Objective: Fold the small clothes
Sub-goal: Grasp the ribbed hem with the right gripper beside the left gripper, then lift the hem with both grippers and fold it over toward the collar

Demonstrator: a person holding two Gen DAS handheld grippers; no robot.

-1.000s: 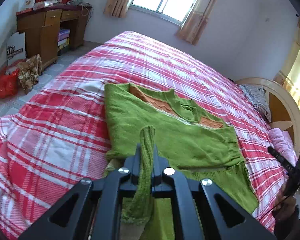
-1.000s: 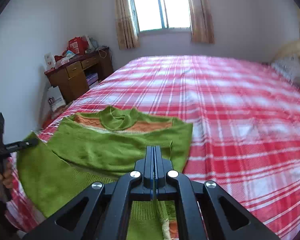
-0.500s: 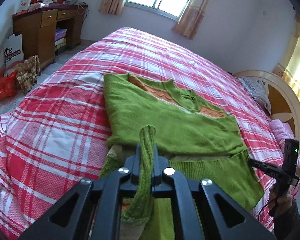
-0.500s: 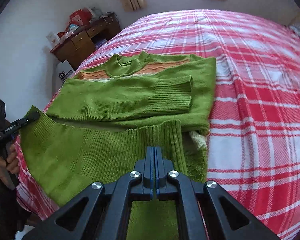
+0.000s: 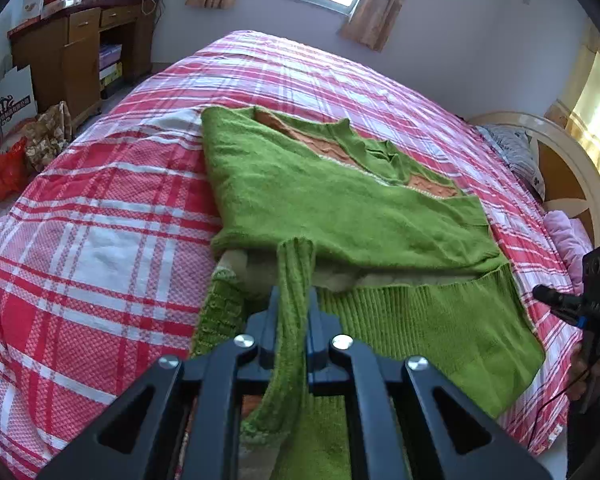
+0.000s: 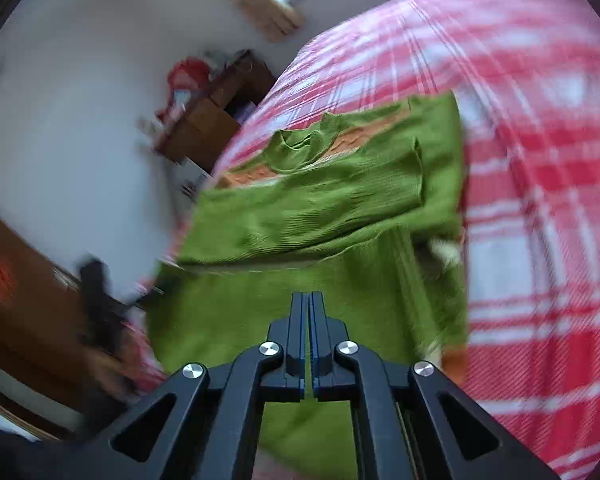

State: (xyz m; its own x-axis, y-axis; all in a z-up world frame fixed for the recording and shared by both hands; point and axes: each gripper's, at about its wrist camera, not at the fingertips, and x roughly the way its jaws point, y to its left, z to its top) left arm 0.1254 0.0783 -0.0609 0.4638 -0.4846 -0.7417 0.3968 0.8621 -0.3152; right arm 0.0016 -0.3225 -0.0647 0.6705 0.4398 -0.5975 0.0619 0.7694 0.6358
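Observation:
A green knit sweater (image 5: 340, 208) with an orange chest band lies on the red plaid bed (image 5: 100, 220), sleeves folded across its body. It also shows in the right wrist view (image 6: 320, 200). My left gripper (image 5: 294, 304) is shut on the sweater's ribbed bottom hem (image 5: 294, 280), which bunches up between the fingers. My right gripper (image 6: 309, 312) is shut on the same hem at the other corner, and the hem (image 6: 260, 312) is lifted and stretched between the two. The right gripper also shows at the right edge of the left wrist view (image 5: 556, 300).
A wooden desk (image 5: 72, 48) with clutter on top stands at the far left by the wall. Bags (image 5: 16, 152) lie on the floor beside it. A wooden headboard (image 5: 568, 168) and pillows (image 5: 516, 152) are at the bed's right end.
Both grippers have carried the held hem forward over the sweater toward the collar. The right wrist view has tilted and blurred with motion.

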